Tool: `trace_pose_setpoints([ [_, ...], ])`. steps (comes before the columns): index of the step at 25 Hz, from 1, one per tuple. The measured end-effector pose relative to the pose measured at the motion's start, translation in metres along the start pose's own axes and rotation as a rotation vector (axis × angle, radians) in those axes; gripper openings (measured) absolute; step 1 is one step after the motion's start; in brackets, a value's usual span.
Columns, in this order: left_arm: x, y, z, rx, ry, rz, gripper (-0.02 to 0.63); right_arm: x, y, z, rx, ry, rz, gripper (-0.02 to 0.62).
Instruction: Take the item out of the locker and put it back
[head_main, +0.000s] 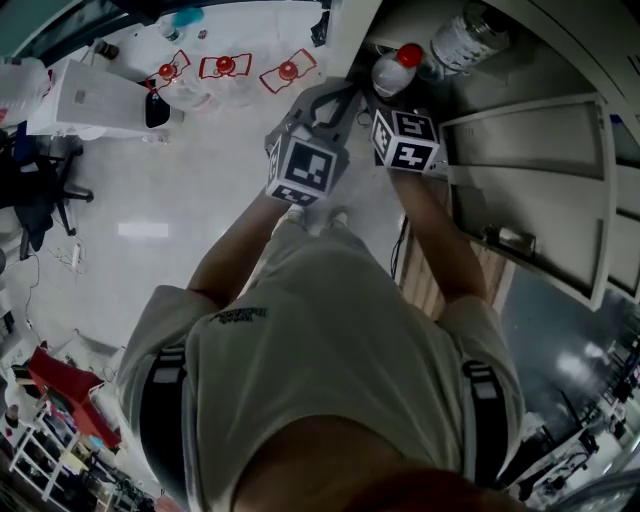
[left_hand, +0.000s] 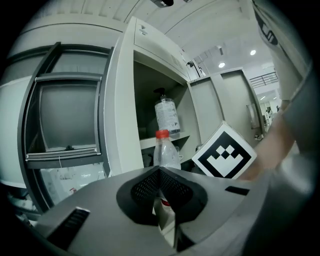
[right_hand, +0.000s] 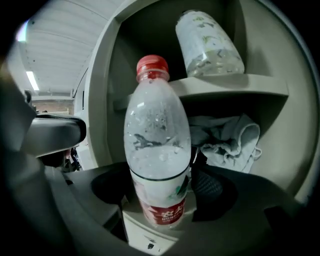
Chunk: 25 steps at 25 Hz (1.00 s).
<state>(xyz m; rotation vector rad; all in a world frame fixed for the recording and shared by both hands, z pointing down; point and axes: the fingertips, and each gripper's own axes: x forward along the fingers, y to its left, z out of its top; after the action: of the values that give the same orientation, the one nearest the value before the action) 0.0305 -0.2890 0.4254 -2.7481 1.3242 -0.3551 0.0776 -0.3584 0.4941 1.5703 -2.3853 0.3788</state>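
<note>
- Between the wide-apart jaws of my right hand-held gripper (right_hand: 156, 195) stands the bottle (right_hand: 157, 145), upright at the front of the locker's (right_hand: 272, 140) lower compartment, with both pads clear of it.
- My left hand-held gripper (left_hand: 160, 172) has its jaws together on nothing.
- The bottle is thin clear plastic with droplets inside, a ribbed red cap and a glossy red label low down. I judge it light, easily dented and tippy.
- I would take it at the straight labelled body with a gentle squeeze, because the tapering shoulder would slip.
- Behind it lies a soft crumpled cloth (right_hand: 227, 140). On the smooth shelf (right_hand: 235, 85) above lies a second clear bottle (right_hand: 210, 42).
</note>
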Motion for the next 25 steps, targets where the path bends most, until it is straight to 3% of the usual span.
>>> trace_pose_setpoints([
  [2, 0.001, 0.0, -0.004, -0.002, 0.013, 0.002, 0.012, 0.0, -0.002, -0.001, -0.007, -0.003, -0.01, 0.333],
  [17, -0.009, -0.002, 0.005, -0.001, 0.017, 0.014, 0.012, -0.016, -0.005, 0.003, -0.006, -0.018, -0.004, 0.316],
  [25, -0.03, 0.001, 0.042, 0.032, -0.033, 0.027, 0.012, -0.069, 0.019, 0.061, -0.083, -0.14, 0.056, 0.314],
])
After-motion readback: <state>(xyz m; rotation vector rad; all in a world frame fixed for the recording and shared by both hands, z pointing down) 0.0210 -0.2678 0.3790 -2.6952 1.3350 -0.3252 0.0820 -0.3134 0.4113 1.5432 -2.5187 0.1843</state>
